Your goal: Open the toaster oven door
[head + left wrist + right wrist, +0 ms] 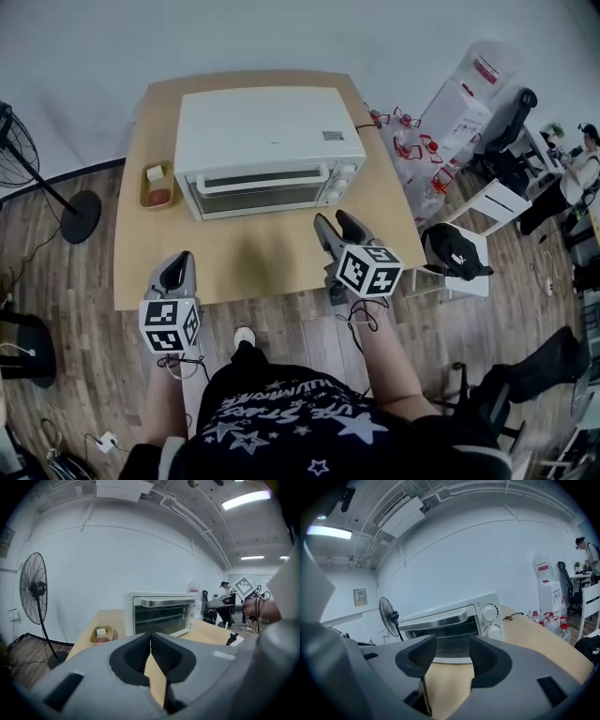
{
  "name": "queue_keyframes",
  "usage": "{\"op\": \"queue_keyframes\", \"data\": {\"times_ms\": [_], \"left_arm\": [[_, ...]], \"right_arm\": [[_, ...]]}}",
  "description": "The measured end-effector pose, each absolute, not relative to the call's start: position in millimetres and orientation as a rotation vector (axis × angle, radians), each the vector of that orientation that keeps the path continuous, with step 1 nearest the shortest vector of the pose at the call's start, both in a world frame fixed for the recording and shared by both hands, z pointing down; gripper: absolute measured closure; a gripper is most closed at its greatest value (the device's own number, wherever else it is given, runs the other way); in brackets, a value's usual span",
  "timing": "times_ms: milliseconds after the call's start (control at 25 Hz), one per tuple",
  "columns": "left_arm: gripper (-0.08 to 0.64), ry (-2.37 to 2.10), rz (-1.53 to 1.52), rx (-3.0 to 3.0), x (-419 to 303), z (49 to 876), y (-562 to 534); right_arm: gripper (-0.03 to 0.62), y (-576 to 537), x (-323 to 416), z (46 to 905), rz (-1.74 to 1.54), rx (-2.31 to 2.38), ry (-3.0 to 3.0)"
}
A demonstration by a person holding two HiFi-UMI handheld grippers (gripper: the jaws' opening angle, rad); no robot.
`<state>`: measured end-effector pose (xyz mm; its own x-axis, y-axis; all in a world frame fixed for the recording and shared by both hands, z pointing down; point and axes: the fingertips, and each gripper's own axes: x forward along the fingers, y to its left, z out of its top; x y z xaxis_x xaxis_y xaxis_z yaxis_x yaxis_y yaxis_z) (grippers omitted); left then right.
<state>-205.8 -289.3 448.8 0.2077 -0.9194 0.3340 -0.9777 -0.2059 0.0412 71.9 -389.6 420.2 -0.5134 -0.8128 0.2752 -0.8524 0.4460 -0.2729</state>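
Centrally, toaster oven (267, 150), door closed, is set rearward on the wooden surface (272, 267). Dish (101, 634) is shown by the left gripper view, not the right. Left tongs (176, 270) pressed together, empty; right tongs (335, 223) wide, empty. Fan (33, 595) stands beside.

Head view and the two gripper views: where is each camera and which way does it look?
Head view: on the person's head, looking steeply down at toaster oven and table; shows forearms, left gripper, right gripper.
Left gripper view: on that gripper, facing the oven; shows shut jaws.
Right gripper view: on that gripper, facing the oven; shows open jaws.
Shared: all see the closed oven.
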Motion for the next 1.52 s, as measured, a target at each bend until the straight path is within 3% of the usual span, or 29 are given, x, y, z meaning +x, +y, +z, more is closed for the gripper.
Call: {"op": "queue_keyframes", "data": {"times_ms": [560, 1520], "left_arm": [[0.538, -1.762, 0.31, 2.295, -232, 435, -361], [0.538, -1.717, 0.304, 2.291, -242, 449, -373]], "right_arm": [[0.414, -470, 62, 374, 0.559, 1.628, -2.525], [0.457, -490, 58, 401, 0.669, 1.616, -2.267]]}}
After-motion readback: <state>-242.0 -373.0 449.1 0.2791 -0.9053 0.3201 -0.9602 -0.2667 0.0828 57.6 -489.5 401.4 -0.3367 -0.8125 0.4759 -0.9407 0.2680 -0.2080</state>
